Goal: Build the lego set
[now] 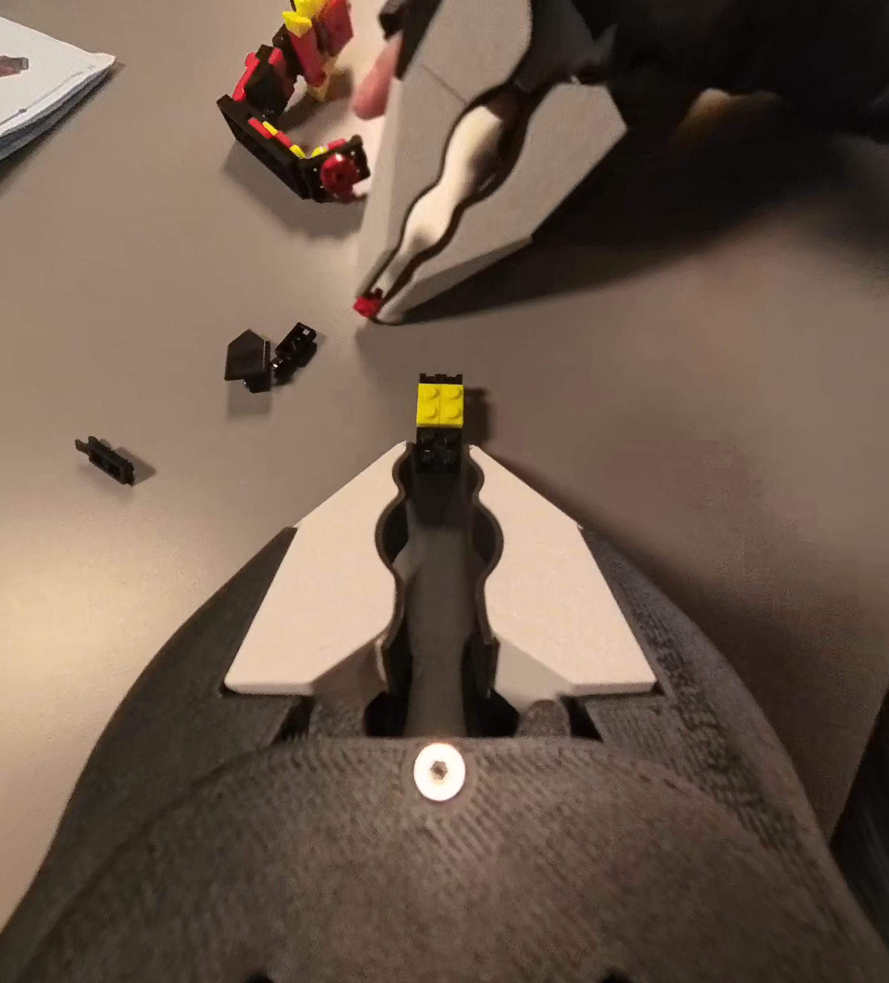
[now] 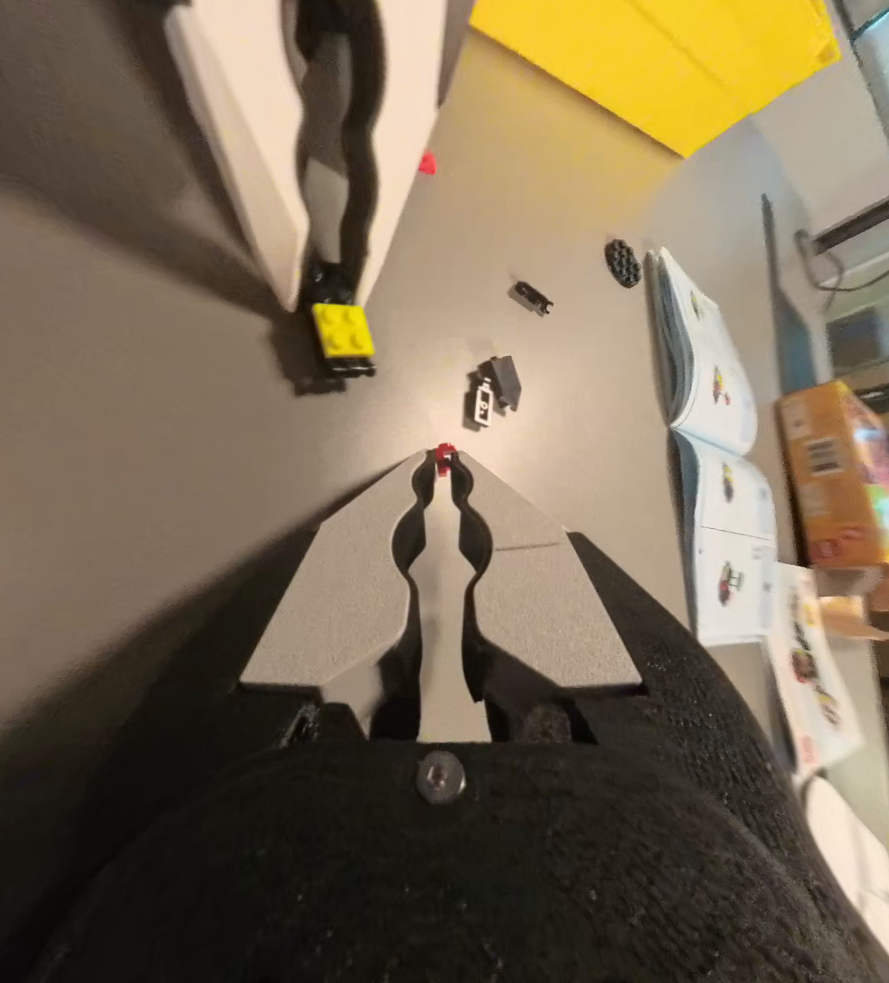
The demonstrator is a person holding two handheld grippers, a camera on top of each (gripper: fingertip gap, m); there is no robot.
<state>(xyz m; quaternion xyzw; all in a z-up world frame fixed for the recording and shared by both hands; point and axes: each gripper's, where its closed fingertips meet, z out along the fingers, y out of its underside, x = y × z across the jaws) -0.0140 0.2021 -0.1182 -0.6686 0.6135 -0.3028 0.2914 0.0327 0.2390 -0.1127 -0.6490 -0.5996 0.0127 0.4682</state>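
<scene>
From my remote seat I can read no writing here. The orange box (image 2: 851,478) at the tabletop's edge bears a barcode and printed marks, all smeared by blur. The open instruction booklet (image 2: 718,425) (also at the left wrist view's corner (image 1: 11,90)) shows only small build pictures, too tiny for reading.

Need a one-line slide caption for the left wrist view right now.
Left gripper clamps a black-and-yellow brick stack above the table while the right gripper brings in a small red piece.
</scene>
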